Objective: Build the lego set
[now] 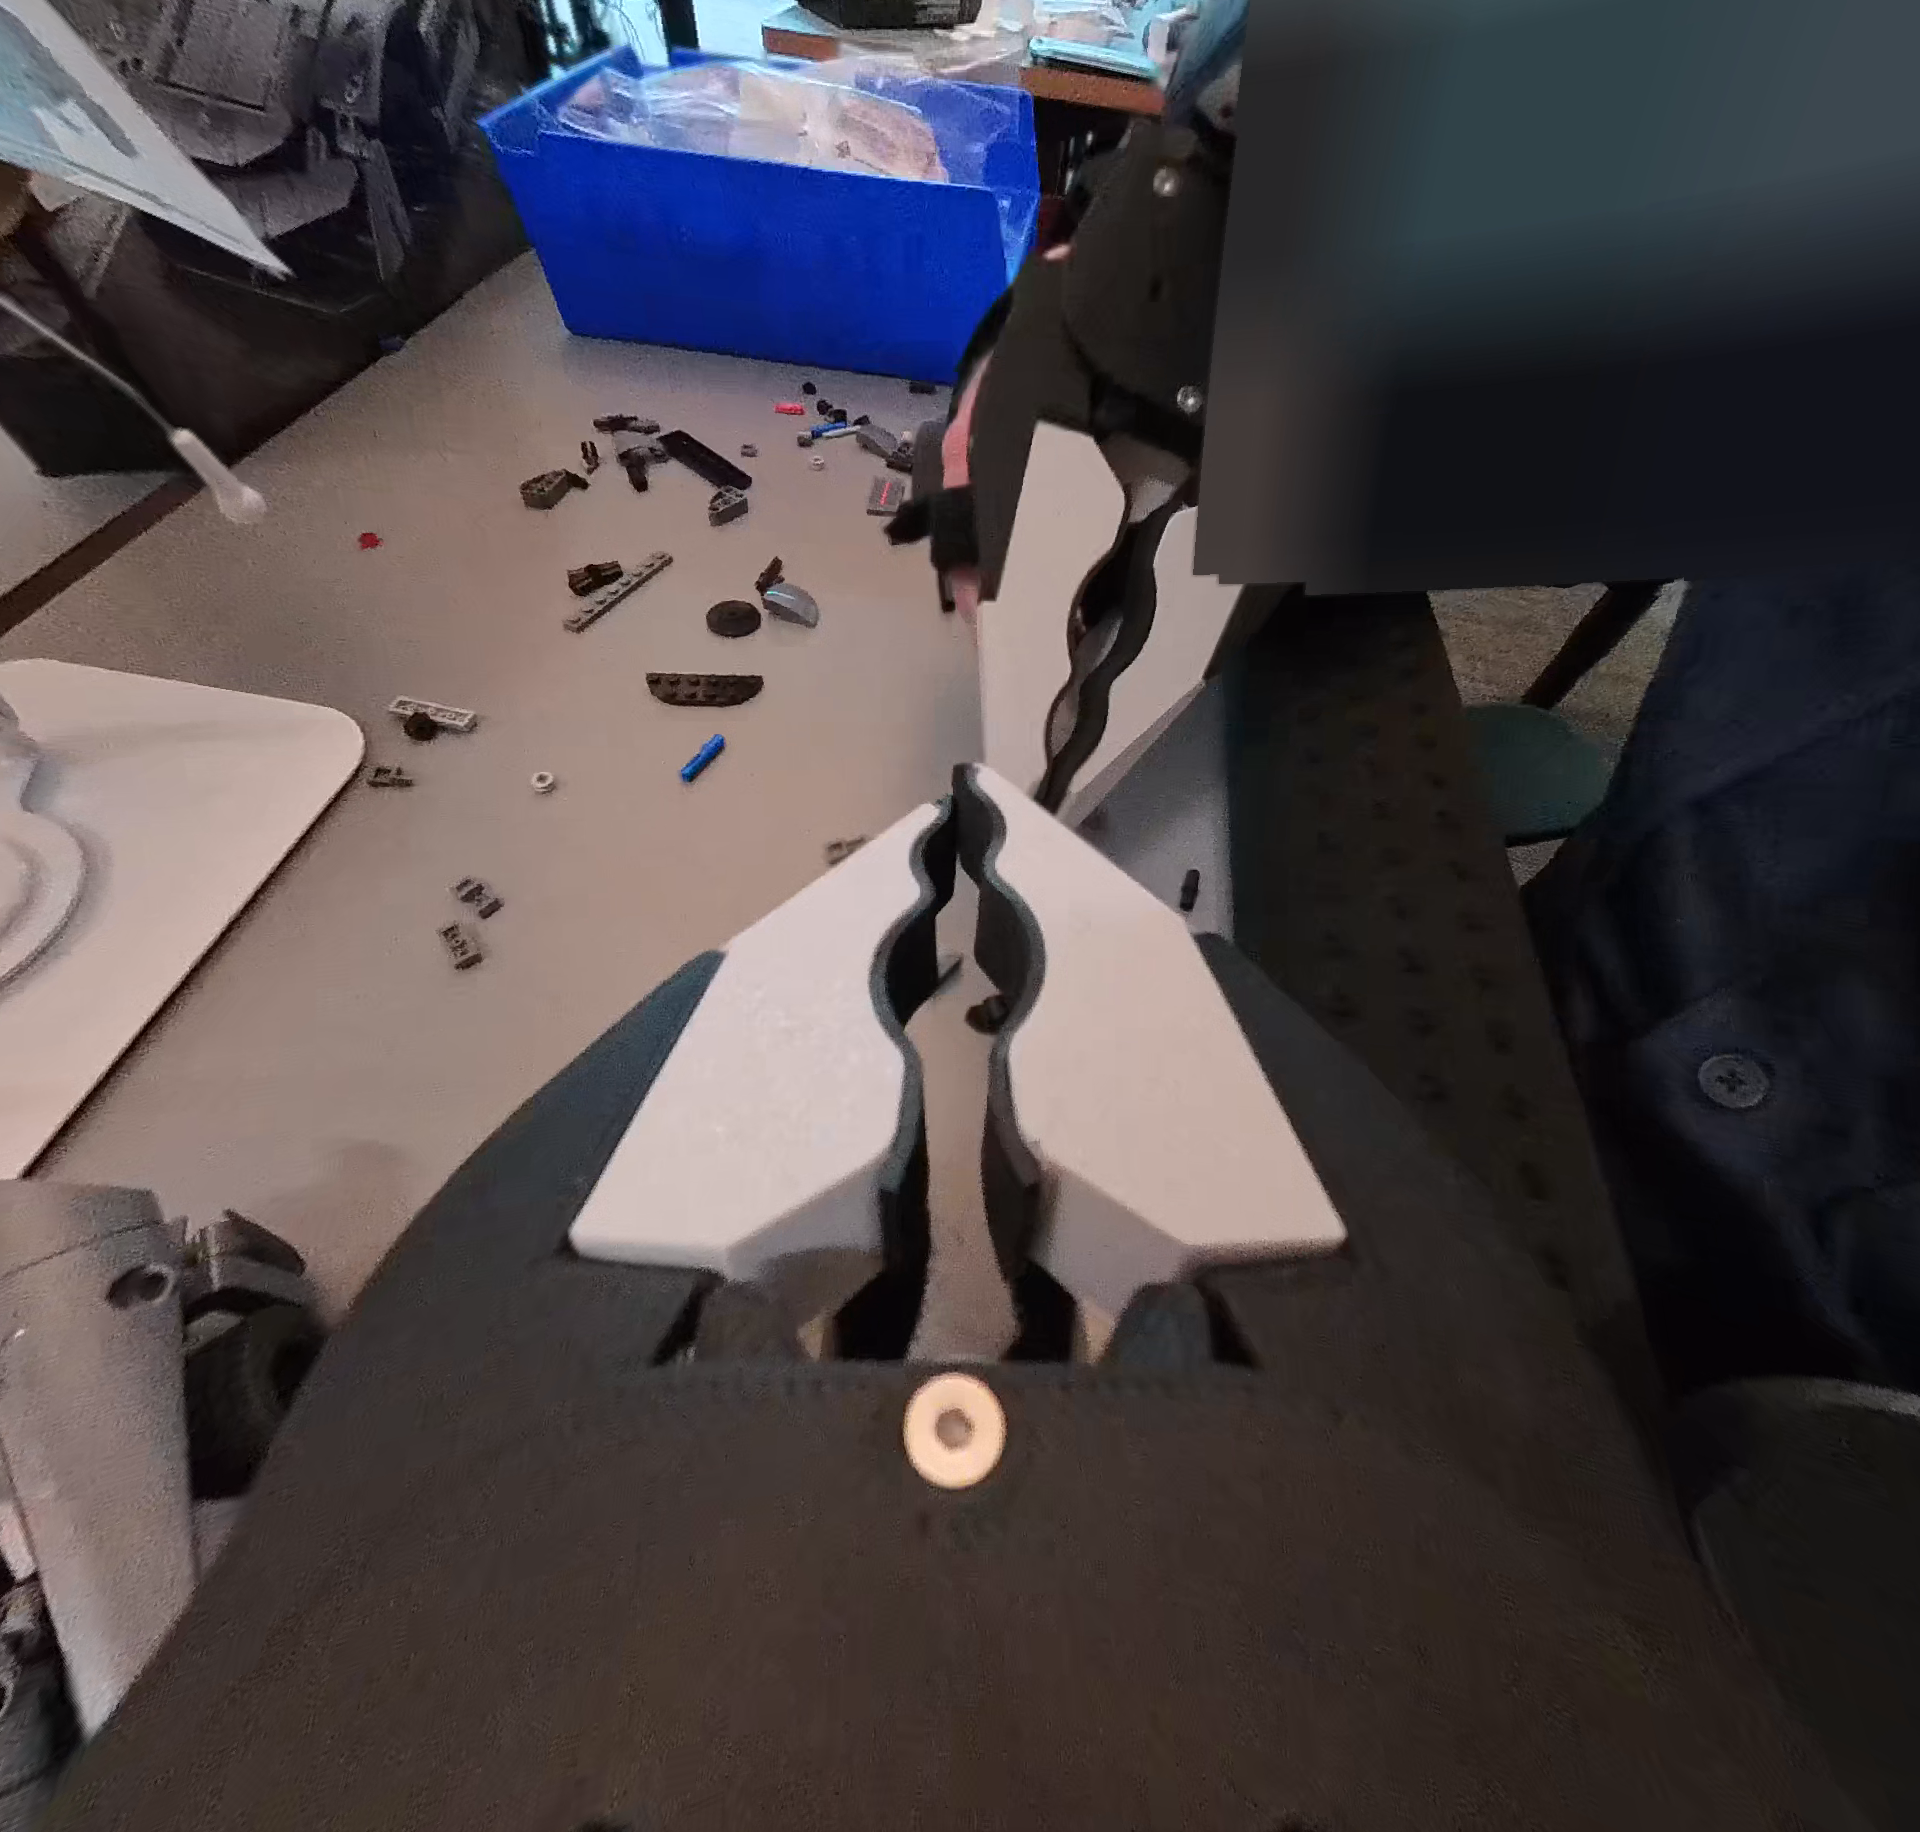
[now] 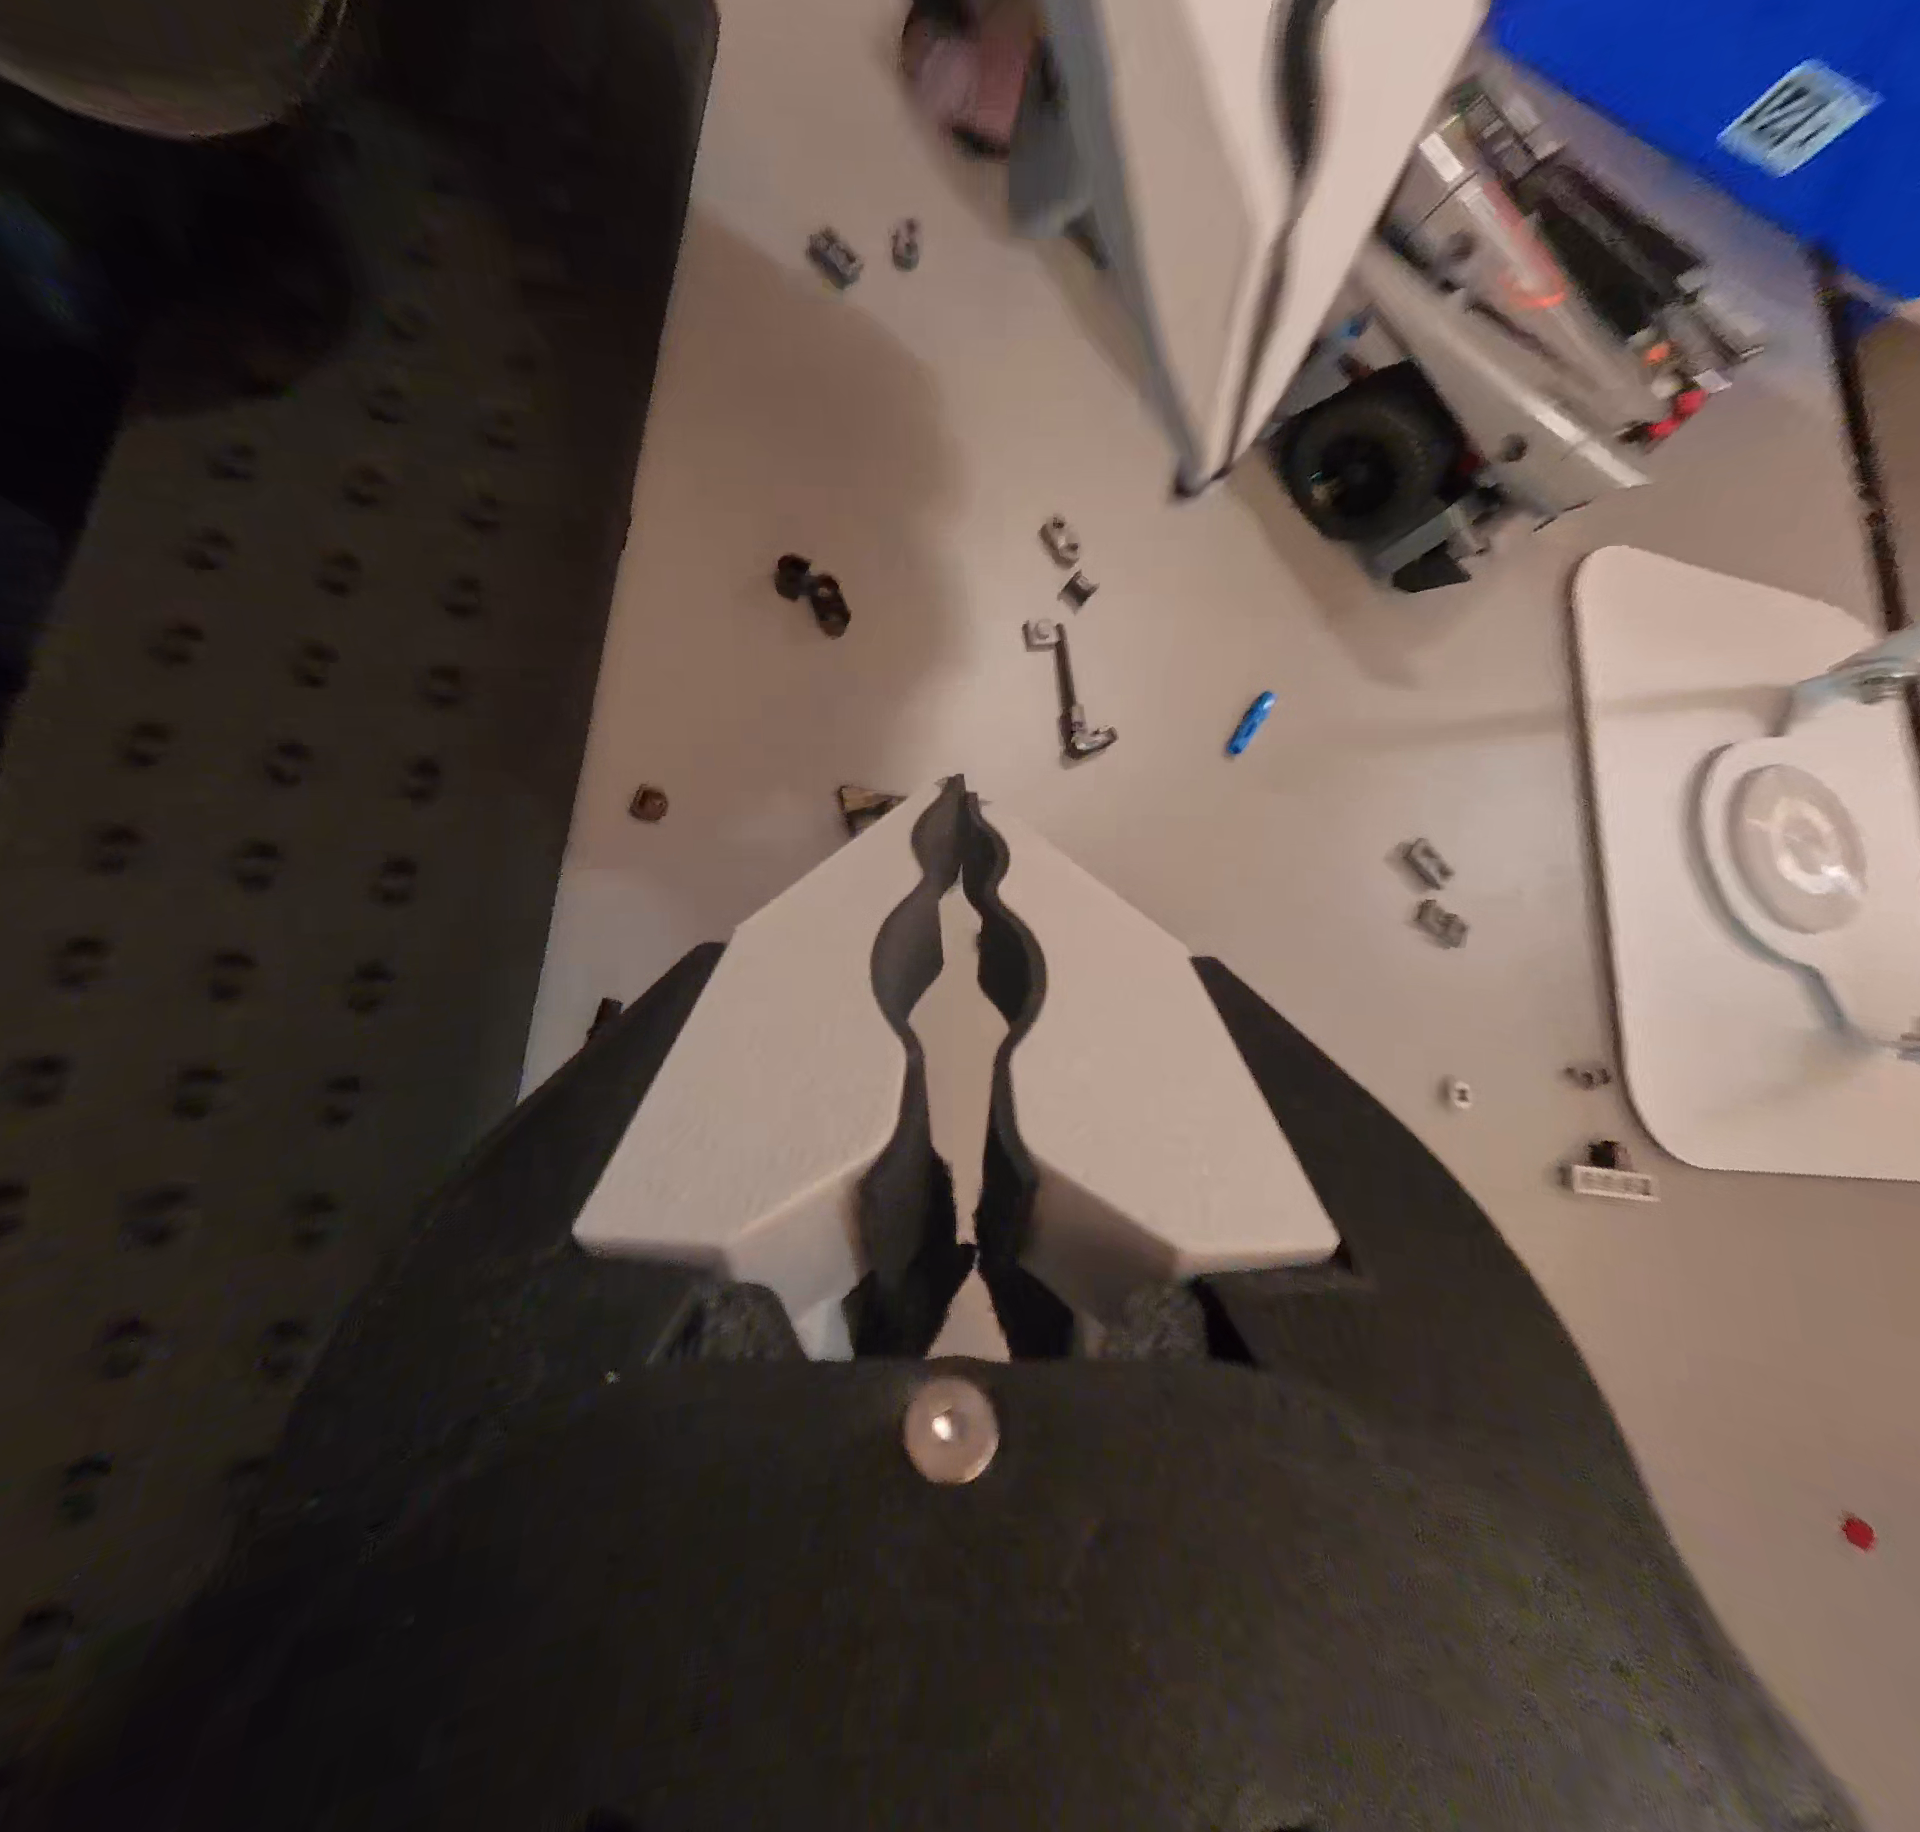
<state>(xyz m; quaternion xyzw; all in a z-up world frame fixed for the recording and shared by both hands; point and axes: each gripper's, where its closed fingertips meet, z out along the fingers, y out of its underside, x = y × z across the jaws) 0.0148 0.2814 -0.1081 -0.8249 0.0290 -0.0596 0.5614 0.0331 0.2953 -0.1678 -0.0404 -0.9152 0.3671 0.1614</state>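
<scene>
Both tongs closed, tips meeting: left tongs (image 1: 958,795) apparently empty, right tongs (image 2: 958,795) possibly pinching a tiny piece (cannot tell). Loose lego pieces (image 1: 665,577) scattered mid-bench before the blue bin (image 1: 769,244); part-built vehicle (image 2: 1455,432) near the bench's far edge. Recommended: open wide, descend squarely over one piece, close gently.

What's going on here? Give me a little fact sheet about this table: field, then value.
Surface: grey table
Loose parts: small dark, grey and blue Lego pieces scattered, such as a blue pin and a dark curved plate
Storage: blue bin at the far side, holding clear bags
Partly built model: grey vehicle with a black tyre
Left gripper: tips together, nothing clearly held
Right gripper: tips together above the table, nothing clearly held
Other: white pad on the table
</scene>
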